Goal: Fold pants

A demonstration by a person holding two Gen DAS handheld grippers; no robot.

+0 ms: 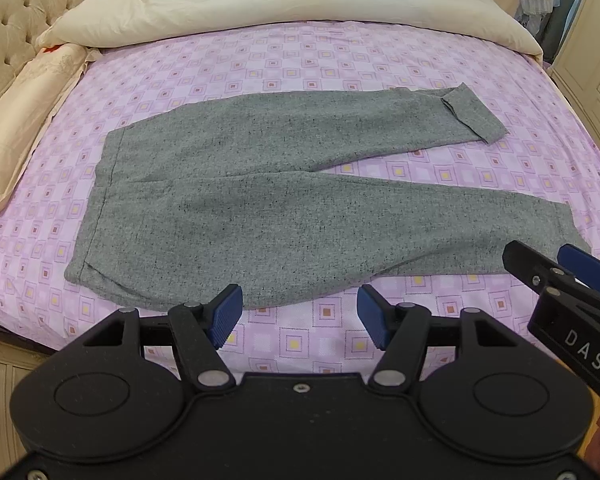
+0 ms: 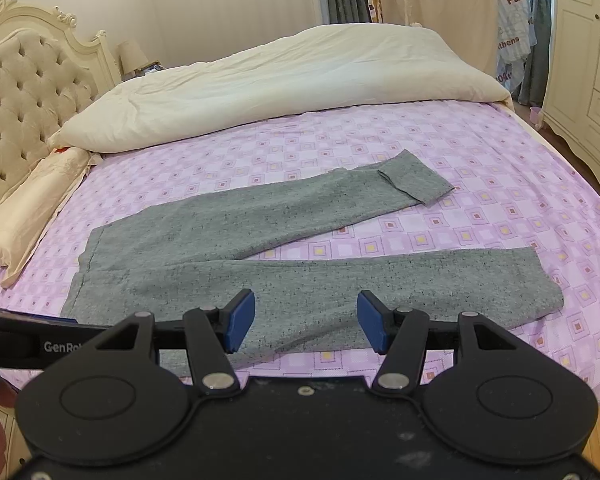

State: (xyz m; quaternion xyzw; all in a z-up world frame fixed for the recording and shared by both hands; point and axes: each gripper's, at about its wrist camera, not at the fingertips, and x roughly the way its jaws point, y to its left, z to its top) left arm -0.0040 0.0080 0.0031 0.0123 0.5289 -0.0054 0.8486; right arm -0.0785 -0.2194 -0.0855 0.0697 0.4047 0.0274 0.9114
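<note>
**Both tools hanging open over grey pants on the bed**

Left tool (image 1: pixel 300 316) hovering wide open at the near edge of the bed, blue pads (image 1: pixel 225 314) well apart, gripping nothing. Pointing at the near hem of the grey pants (image 1: pixel 260 204), just short of the fabric. Right tool (image 2: pixel 306 322) likewise gaping wide, holding nothing, its blue pads (image 2: pixel 242 320) sitting above the near leg of the pants (image 2: pixel 300 280). Showing too in the left wrist view, coming in from the lower right corner, near the cuff of the near leg (image 1: pixel 540 232).

Lying flat on the pink checked sheet (image 1: pixel 300 64), waistband (image 1: pixel 104 184) toward the tufted headboard (image 1: pixel 8 20) on the left, both legs running off to the right and spreading apart into a narrow V. Far leg ending in a turned-back cuff (image 1: pixel 472 114); near leg lying straight, cuff unfolded.

Bunching along the far side of the bed, a cream duvet (image 1: pixel 292 0). Resting against the headboard at left, a beige pillow (image 1: pixel 24 120). Standing at the right edge of the right wrist view, a cream wardrobe (image 2: pixel 584 60), with hanging clothes (image 2: pixel 512 36) beside it.
</note>
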